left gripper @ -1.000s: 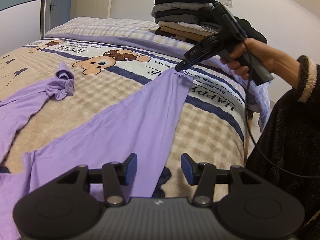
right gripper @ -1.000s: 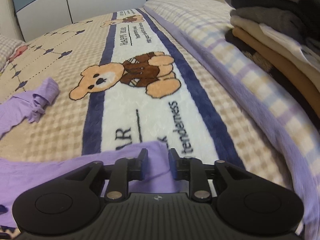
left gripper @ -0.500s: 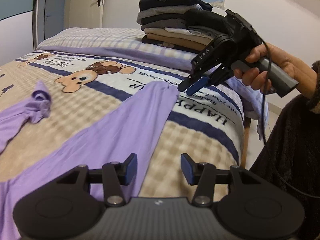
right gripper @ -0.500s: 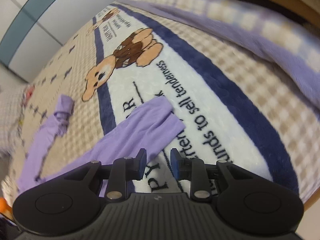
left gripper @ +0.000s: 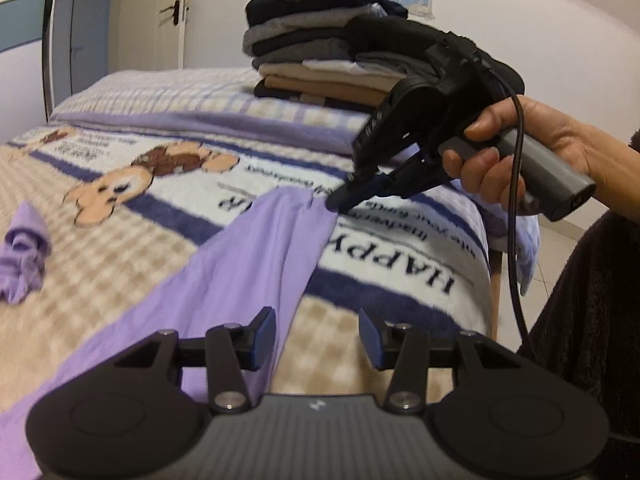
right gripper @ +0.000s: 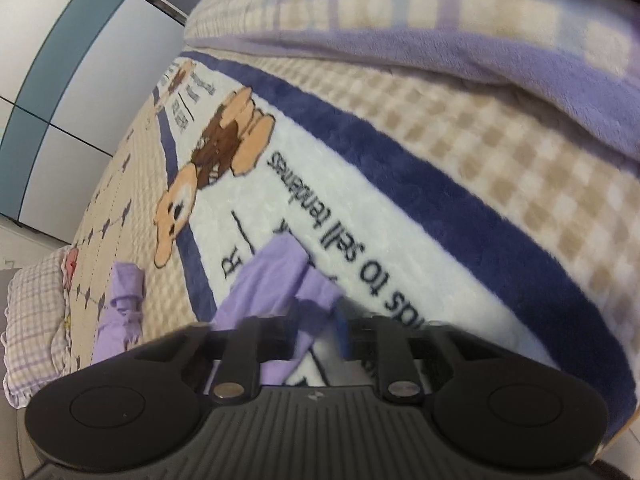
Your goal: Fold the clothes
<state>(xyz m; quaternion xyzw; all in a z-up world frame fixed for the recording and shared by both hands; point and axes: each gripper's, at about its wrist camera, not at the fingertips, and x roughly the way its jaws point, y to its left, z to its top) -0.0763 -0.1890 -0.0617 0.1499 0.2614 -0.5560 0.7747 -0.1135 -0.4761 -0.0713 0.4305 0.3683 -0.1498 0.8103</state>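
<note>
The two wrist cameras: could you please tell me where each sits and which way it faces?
Left wrist: sits behind the open left tongs, low over the bed, looking across the purple garment at the right tongs, the hand holding them, and stacked clothes.
Right wrist: sits behind the right tongs, tilted, looking along the blanket.
Shared: garment end and blanket bear.

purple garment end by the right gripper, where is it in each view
Left wrist view: the purple garment runs up the middle; its far end meets the right gripper.
Right wrist view: that garment end sits low centre, just ahead of the jaws.
Shared landmark: the teddy bear print.
</note>
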